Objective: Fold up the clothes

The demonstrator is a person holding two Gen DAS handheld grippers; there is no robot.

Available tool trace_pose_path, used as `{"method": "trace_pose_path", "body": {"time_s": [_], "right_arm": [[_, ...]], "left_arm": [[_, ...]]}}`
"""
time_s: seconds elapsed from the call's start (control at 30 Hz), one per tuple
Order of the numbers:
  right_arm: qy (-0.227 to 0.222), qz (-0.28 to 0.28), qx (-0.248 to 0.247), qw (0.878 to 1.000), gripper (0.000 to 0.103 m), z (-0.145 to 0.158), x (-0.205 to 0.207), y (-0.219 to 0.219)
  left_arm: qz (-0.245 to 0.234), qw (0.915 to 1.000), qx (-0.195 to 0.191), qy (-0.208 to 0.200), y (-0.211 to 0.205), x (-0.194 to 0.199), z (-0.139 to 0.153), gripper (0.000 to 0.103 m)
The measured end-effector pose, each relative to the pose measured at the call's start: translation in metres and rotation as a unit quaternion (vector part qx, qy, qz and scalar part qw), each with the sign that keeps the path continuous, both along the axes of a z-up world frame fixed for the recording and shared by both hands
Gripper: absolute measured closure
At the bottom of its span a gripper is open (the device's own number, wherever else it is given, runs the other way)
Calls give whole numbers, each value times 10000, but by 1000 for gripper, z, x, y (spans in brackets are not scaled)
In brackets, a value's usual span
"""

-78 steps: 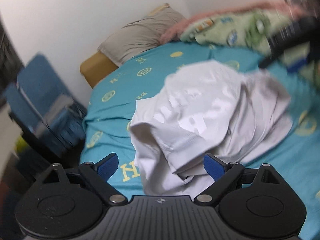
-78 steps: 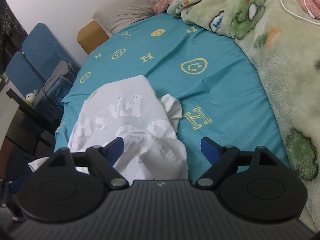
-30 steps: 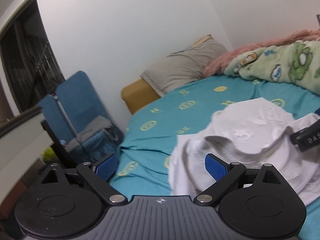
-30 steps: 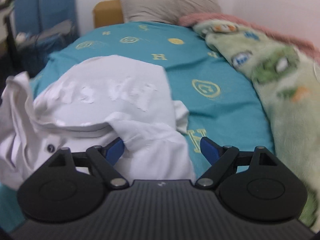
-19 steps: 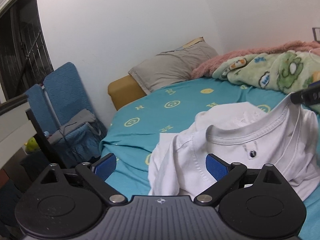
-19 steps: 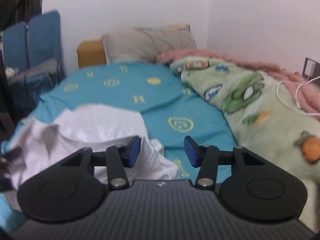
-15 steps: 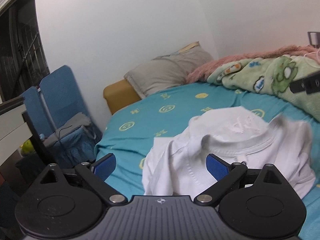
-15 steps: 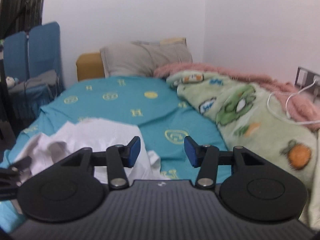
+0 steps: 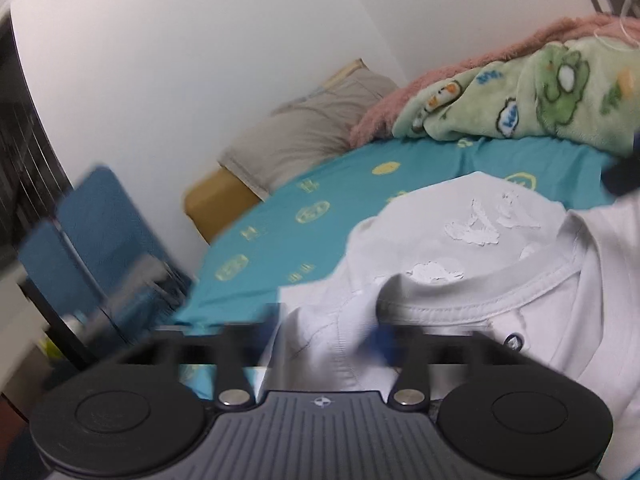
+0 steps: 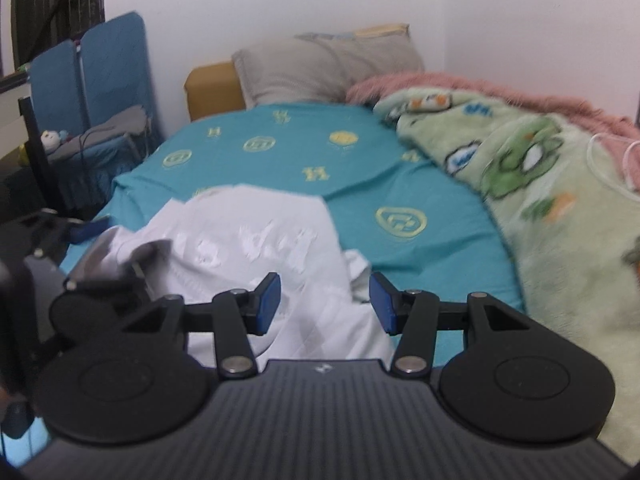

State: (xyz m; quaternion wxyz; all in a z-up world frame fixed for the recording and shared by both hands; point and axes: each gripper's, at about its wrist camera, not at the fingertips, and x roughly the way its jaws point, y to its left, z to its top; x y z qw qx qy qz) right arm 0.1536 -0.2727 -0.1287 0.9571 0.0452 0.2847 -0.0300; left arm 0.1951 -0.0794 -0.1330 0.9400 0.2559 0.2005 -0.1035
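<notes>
Teal sheet, printed with yellow emblems, covers the bed under white walls. On it at 7 o'clock in the right view lies the shirt, a crumpled white cotton heap with cracked, flaky lettering and a ribbed collar. The left gripper is closing, its blurred fingers drawing together on cloth below the collar. The right gripper stands half apart over the shirt, pressing nothing. Likely risks: the left bite takes several layers, or thin limp fabric slips out. A fuzzy green blanket lies at 3 o'clock.
</notes>
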Motion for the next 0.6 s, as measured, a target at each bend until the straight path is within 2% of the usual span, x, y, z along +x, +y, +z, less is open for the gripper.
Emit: {"method": "trace_pose_path", "body": {"time_s": [0.07,0.2,0.4,0.5,0.6], "right_arm": [[74,136,17,9999,51,-3,7,2],[279,437,18,9987,51,-7,17,9],[387,511,-342,9974,51,-7,12,22],[355,206,-524,9978,51,-4,4,19],[346,-348,-283,9984,52,0,-9,4]], "left_arm": [[30,9993,-381,51,9,-5,15,95],[-79,9969,-766,-170,25,-35,53,96],[-198,9957,-839,-344,44,-102,89,96],[-63,9956,-914,-219,51,-129,92,96],[84,9962,-868,-9,54,-150,88,96]]}}
